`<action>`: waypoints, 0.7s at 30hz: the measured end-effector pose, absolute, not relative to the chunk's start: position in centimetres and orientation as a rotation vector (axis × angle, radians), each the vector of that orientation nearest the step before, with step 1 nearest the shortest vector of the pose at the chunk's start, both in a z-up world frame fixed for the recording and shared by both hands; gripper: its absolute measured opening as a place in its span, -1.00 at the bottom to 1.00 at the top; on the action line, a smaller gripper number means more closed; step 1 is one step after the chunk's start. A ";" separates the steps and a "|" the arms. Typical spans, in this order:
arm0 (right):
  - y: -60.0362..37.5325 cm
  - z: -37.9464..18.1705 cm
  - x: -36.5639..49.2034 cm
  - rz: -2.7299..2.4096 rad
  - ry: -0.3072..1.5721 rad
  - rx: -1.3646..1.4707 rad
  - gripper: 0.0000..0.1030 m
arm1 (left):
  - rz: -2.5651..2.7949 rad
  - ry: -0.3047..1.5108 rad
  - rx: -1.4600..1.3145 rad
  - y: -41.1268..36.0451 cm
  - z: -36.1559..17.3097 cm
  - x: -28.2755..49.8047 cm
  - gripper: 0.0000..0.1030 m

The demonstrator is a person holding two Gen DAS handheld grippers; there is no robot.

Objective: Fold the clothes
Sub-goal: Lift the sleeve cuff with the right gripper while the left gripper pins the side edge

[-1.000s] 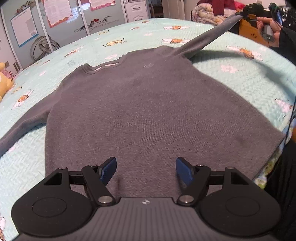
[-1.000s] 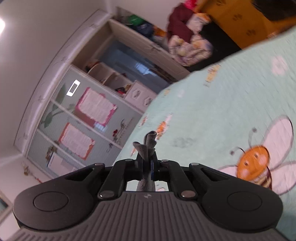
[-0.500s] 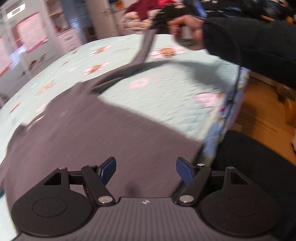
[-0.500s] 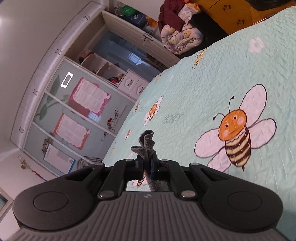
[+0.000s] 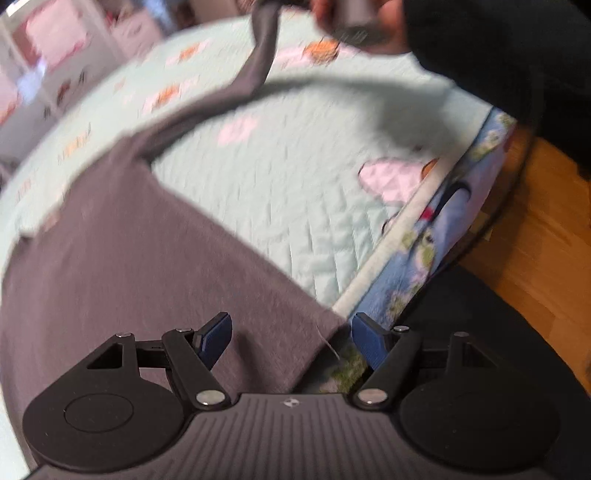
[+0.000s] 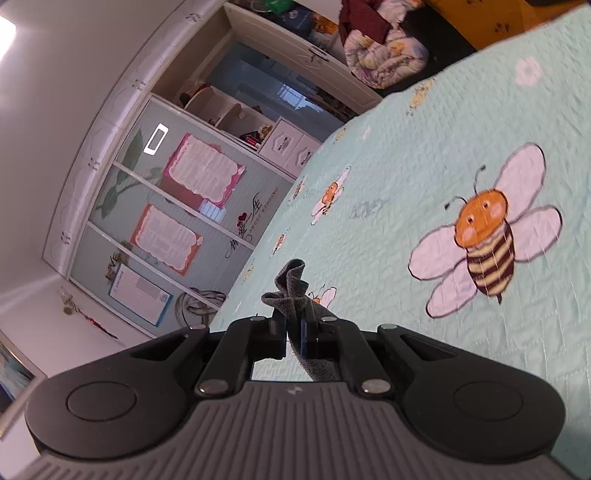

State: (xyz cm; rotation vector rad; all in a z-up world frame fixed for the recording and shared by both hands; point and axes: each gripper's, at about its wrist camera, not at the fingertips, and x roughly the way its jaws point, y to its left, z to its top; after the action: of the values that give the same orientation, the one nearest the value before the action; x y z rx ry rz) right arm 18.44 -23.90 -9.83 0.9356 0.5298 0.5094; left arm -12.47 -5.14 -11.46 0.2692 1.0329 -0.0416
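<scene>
The left gripper (image 5: 291,334) hangs with jaws spread wide over the near hem corner of the grey sweater (image 5: 129,266), nothing between its blue pads (image 5: 216,334). The sweater's body lies flat on the mint bee-print bedspread (image 5: 295,192), close to the bed's edge. Farther off, one sleeve (image 5: 258,62) rises off the bed, its cuff (image 6: 291,291) pinched tight in the closed jaws of the right gripper (image 6: 293,338), held by a hand (image 5: 354,18).

- Sweater (image 5: 122,258): dark grey knit, spread flat on the bed, hem corner between the left hand-held gripper (image 5: 291,334) fingers.
- Sleeve (image 5: 258,62): lifted, cuff (image 6: 291,291) pinched in the right hand-held gripper (image 6: 293,338).
</scene>
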 end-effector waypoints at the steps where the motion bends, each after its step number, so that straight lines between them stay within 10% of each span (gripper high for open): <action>1: -24.0 -10.1 18.3 0.509 0.532 0.947 -0.89 | -0.042 1.047 0.254 -5.1 -11.9 -12.5 0.42; 12: -24.9 -9.8 17.2 0.533 0.511 0.970 -0.89 | -0.059 0.963 0.113 -2.6 -10.6 -14.3 -0.79; 21: -24.1 -7.7 16.1 0.543 0.494 0.946 -0.89 | -0.033 0.851 0.014 -0.4 -8.0 -15.5 -0.84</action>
State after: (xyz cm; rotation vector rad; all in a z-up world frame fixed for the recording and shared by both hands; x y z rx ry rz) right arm 16.05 -24.13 -7.70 0.9462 0.4943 0.5433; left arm -15.48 -0.45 -7.97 0.0143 0.8506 -0.0328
